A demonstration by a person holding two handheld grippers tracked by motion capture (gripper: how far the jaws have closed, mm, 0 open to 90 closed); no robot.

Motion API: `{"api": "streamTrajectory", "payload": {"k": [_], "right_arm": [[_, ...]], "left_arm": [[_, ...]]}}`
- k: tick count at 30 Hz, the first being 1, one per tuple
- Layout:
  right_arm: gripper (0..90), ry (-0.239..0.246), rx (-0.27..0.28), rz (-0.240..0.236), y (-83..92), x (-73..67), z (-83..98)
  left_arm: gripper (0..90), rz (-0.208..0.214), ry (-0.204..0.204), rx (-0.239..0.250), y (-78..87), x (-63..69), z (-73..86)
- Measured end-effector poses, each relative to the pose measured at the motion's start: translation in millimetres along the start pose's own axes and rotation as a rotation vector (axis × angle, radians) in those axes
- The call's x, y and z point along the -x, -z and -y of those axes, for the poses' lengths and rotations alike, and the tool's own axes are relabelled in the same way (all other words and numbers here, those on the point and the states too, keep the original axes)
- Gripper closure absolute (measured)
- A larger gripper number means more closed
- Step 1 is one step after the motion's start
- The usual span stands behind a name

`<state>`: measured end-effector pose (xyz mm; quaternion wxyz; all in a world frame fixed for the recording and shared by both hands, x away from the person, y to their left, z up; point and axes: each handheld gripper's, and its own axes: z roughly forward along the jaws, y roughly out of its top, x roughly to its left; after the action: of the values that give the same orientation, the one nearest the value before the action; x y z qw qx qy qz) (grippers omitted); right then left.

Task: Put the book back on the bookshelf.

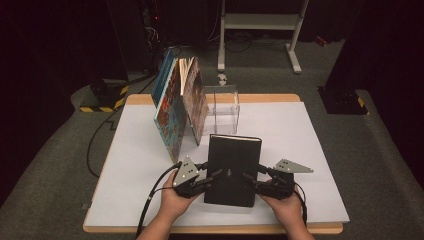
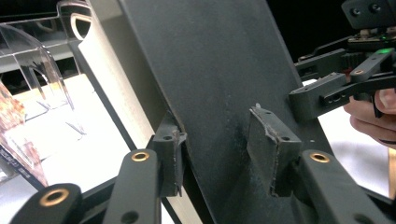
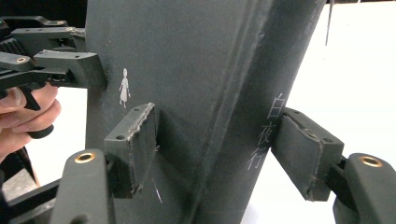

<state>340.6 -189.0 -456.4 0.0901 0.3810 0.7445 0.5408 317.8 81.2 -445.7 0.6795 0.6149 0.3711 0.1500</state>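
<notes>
A black hardcover book [image 1: 232, 165] lies near the front of the white table [image 1: 310, 145]. My left gripper [image 1: 212, 177] holds its left edge: in the left gripper view [image 2: 219, 149] one pad sits on the cover and the other against the underside by the cream pages. My right gripper [image 1: 250, 181] holds the right edge; in the right gripper view [image 3: 215, 149] one pad rests on the cover near a small white figure. The other pad meets the spine beside the white lettering. Both pairs of pads look pressed on the book [image 3: 187, 70].
Several picture books [image 1: 175, 110] lean upright behind the black book, next to a clear plastic holder [image 1: 222, 107]. A cable [image 1: 150, 205] trails off the front left of the table. Dark floor and a white stand's legs [image 1: 295, 55] lie beyond the far edge.
</notes>
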Motion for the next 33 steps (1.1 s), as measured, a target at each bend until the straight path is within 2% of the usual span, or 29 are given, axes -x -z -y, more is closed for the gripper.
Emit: {"api": "streamTrajectory", "payload": {"k": [6, 11, 17, 33], "right_arm": [[36.3, 0.034, 0.033, 0.034, 5.1, -2.4, -3.5], [39.2, 0.062, 0.058, 0.061, 8.1, -4.8, -6.3], [39.8, 0.095, 0.068, 0.096, 8.8, -7.0, -8.2], [40.0, 0.125, 0.091, 0.144, 6.8, 0.6, -17.4]], "left_arm": [[60.0, -0.010, -0.001, 0.025, -3.6, 1.4, -3.6], [60.0, -0.026, -0.026, 0.025, -8.6, 2.0, -5.2], [59.8, -0.034, -0.038, 0.035, -13.8, 0.8, -5.0], [59.2, -0.027, -0.061, 0.062, -30.8, -7.4, -6.8]]}}
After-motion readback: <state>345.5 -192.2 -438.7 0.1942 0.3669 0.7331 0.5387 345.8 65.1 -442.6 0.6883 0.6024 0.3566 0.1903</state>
